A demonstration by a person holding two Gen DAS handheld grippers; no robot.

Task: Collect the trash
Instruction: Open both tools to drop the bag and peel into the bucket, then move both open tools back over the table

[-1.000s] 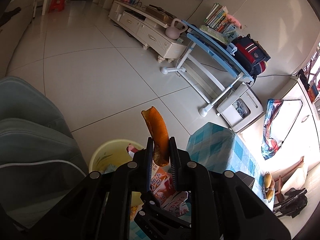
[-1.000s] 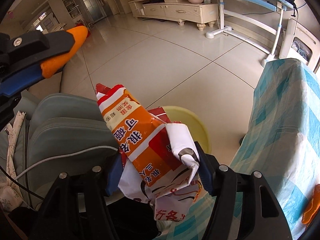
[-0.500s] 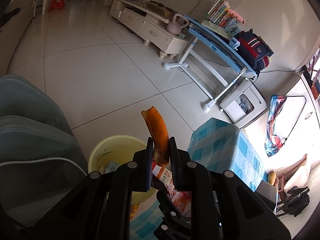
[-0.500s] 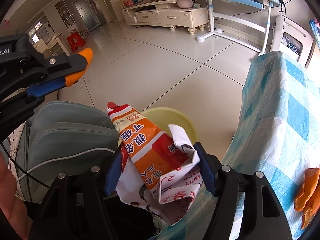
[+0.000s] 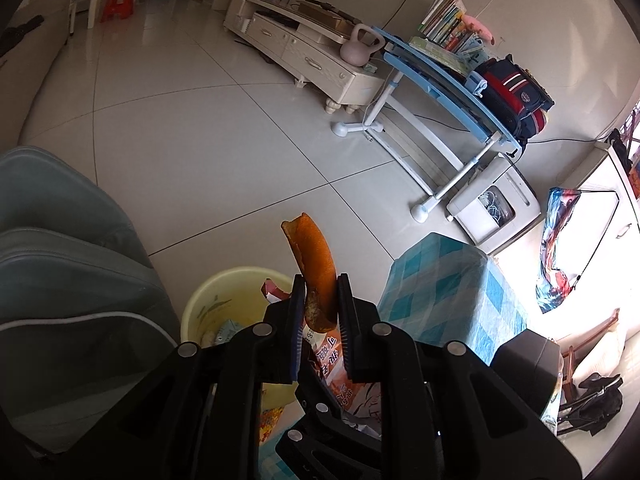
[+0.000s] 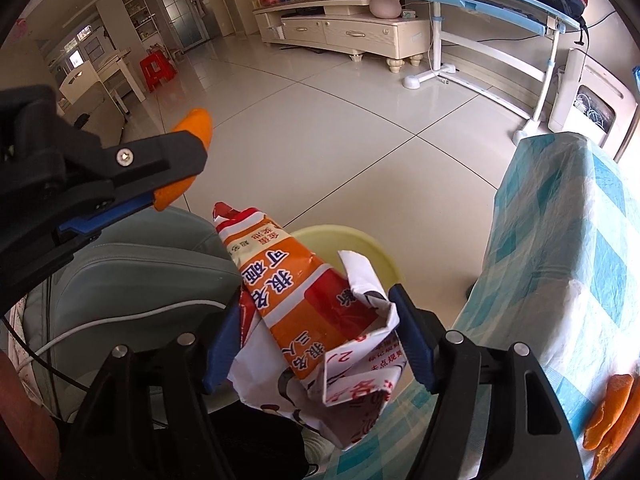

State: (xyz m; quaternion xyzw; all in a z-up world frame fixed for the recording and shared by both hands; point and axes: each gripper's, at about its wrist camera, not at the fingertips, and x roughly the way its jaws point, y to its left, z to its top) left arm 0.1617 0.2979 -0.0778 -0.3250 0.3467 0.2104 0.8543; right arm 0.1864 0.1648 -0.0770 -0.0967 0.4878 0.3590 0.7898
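Orange peel sits pinched in the left hand-held gripper; the right hand-held gripper, jaws just widening, lets the crumpled wrapper loose and should stay centred over the yellow bin.

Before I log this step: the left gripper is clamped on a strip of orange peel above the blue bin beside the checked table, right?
Nearly. In the left wrist view the left gripper is clamped on the orange peel, beside the checked table, but the bin is pale yellow, not blue.
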